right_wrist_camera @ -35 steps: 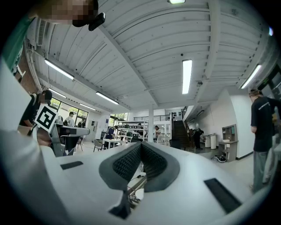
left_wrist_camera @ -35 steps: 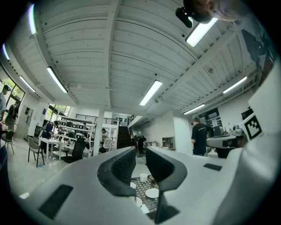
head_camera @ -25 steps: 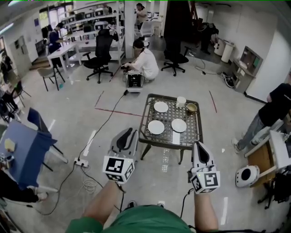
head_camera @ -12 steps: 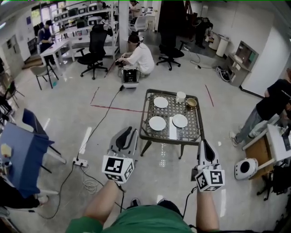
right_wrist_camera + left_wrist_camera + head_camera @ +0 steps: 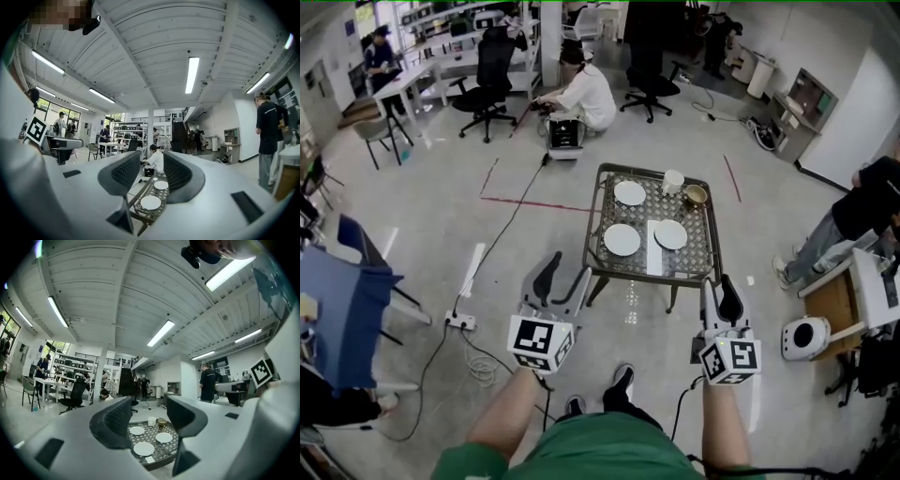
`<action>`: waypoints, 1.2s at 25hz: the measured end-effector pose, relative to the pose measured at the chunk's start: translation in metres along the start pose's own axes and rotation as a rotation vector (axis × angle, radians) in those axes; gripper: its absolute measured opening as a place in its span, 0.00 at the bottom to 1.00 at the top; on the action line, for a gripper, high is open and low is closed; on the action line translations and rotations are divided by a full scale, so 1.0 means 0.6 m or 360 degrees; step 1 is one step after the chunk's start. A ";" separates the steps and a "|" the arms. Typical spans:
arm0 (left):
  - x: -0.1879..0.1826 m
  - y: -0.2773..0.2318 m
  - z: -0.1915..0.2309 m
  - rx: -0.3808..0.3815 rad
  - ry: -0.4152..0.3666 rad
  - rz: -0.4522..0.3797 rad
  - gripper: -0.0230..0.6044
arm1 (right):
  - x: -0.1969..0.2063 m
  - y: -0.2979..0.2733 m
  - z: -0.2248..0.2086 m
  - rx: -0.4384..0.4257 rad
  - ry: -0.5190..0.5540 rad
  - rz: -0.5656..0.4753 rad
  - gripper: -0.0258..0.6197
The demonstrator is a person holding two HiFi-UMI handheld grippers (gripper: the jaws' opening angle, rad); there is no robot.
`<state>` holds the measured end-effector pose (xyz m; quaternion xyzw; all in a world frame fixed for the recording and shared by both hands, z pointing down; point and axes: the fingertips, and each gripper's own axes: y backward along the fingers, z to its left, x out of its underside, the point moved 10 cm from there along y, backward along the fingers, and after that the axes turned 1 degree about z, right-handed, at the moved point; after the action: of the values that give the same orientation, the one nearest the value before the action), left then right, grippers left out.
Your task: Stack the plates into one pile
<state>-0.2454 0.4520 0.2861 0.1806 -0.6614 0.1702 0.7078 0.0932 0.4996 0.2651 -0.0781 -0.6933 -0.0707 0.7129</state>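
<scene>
Left gripper point(image 5: 562, 279) is spreading wide, right gripper point(image 5: 719, 298) partway, both just opening on nothing. The patterned table point(image 5: 594, 225) is sitting nearer than before.

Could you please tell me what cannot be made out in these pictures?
- Head view: what the bowl holds and any print on the white strip, both too small.
- Right gripper view: the third plate, the cup and the bowl, behind one finger of the right gripper, which has just been opening with nothing between its fingers.
</scene>
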 end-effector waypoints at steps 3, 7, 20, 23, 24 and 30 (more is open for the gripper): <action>0.016 -0.031 0.003 -0.0007 -0.0007 0.0075 0.42 | 0.023 -0.043 -0.019 -0.0032 -0.0024 0.0002 0.29; 0.028 -0.093 -0.002 -0.0063 0.0010 0.0131 0.42 | 0.048 -0.102 -0.075 -0.0081 -0.0063 0.0019 0.31; 0.062 -0.244 -0.056 -0.0172 0.0050 0.0300 0.42 | 0.112 -0.217 -0.257 -0.0189 -0.0287 0.0085 0.30; 0.071 -0.256 -0.061 -0.0189 0.0093 0.0327 0.42 | 0.127 -0.228 -0.280 -0.0187 -0.0353 0.0113 0.30; 0.073 -0.261 -0.061 -0.0193 0.0087 0.0336 0.42 | 0.132 -0.230 -0.286 -0.0185 -0.0369 0.0120 0.30; 0.090 -0.302 -0.058 -0.0201 0.0076 0.0380 0.42 | 0.155 -0.256 -0.322 -0.0160 -0.0427 0.0151 0.29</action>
<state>-0.1243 0.3097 0.3326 0.0518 -0.6705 0.2155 0.7080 0.2526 0.3098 0.3549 -0.1550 -0.7736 -0.0605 0.6115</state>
